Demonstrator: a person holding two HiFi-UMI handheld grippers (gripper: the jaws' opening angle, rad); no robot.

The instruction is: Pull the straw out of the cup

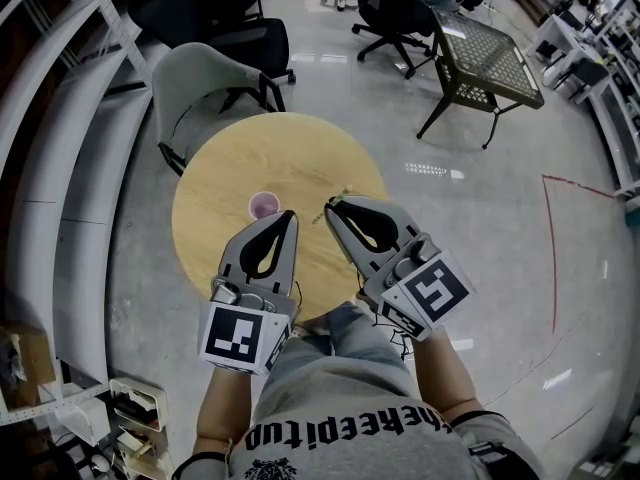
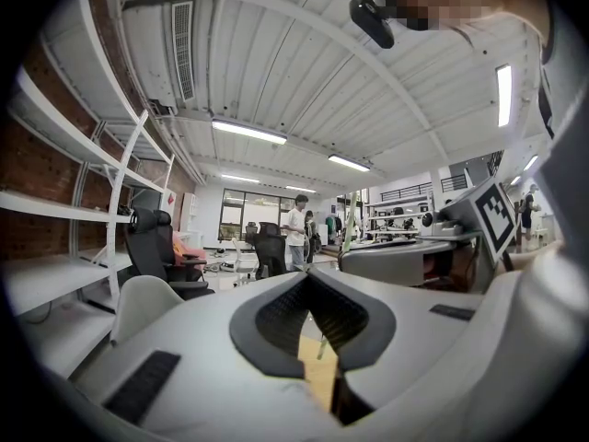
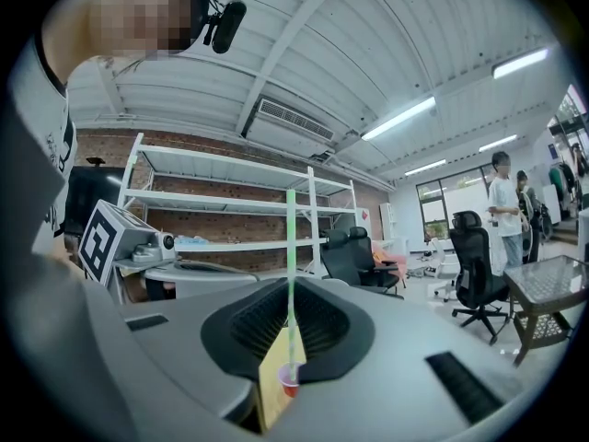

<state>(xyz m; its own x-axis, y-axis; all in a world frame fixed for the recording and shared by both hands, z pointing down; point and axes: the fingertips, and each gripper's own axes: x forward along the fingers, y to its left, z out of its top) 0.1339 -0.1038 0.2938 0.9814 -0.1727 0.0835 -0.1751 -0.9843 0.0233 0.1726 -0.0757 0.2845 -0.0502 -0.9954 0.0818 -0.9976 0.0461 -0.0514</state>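
Observation:
A small pink cup [image 1: 263, 206] stands on the round wooden table [image 1: 230, 168], just left of my left gripper's tips. My left gripper [image 1: 290, 215] is shut with nothing in it; in the left gripper view its tips [image 2: 308, 276] meet. My right gripper [image 1: 330, 206] is shut on a thin green-and-white straw [image 1: 345, 192], which is clear of the cup. In the right gripper view the straw [image 3: 291, 247] stands upright between the closed tips of that gripper [image 3: 291, 282], with the cup [image 3: 290, 381] on the table beyond. The straw [image 2: 350, 217] also shows in the left gripper view.
A grey shell chair [image 1: 200, 78] stands at the table's far side. Black office chairs [image 1: 395, 13] and a dark mesh table [image 1: 485, 53] are farther off. White shelving [image 1: 60, 168] runs along the left wall. People stand in the background [image 2: 296, 233].

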